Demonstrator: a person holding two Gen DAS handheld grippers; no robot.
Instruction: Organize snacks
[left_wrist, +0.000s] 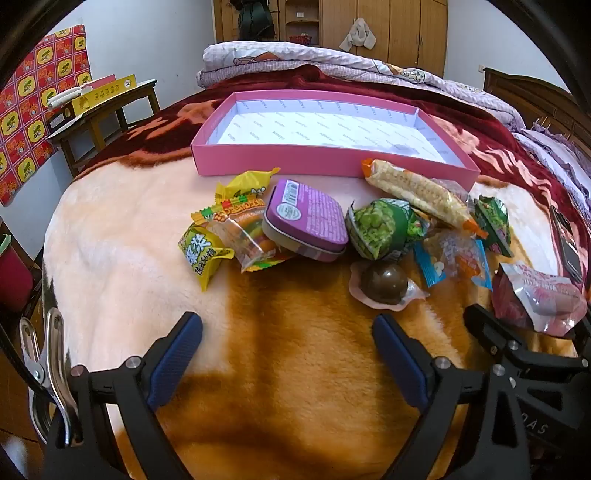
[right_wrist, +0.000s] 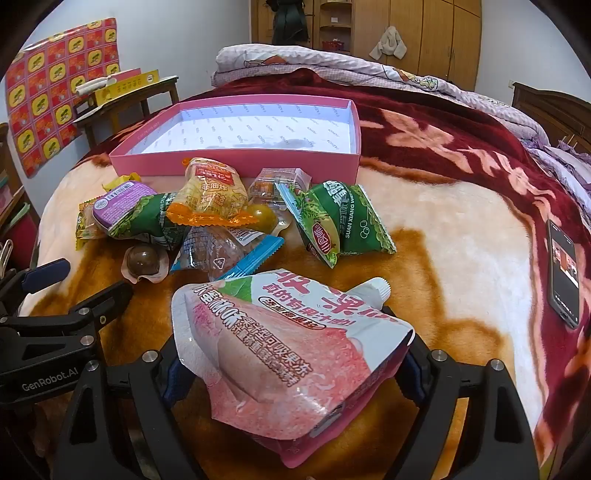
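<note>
A shallow pink box (left_wrist: 273, 162) (right_wrist: 236, 162) lies open and empty on the bed blanket. In front of it sit several snacks: a purple tin (left_wrist: 310, 218) (right_wrist: 118, 199), yellow candy packets (left_wrist: 207, 254), a green pea packet (left_wrist: 384, 229), a long cracker pack (left_wrist: 417, 192) and a brown ball (left_wrist: 384, 282) (right_wrist: 144, 262) in clear wrap. My left gripper (left_wrist: 288, 332) (right_wrist: 85, 282) hangs open over bare blanket, short of the pile. My right gripper (right_wrist: 291, 354) (left_wrist: 532, 325) holds a pink jelly pouch (right_wrist: 295, 354) (left_wrist: 539, 299) across its wide jaws; the pouch hides the pads.
A black phone (right_wrist: 563, 269) (left_wrist: 567, 240) lies on the blanket at the right. A folded quilt (left_wrist: 332, 59) is piled behind the box. A small wooden table (left_wrist: 107, 107) stands off the bed's left edge, wardrobes at the back.
</note>
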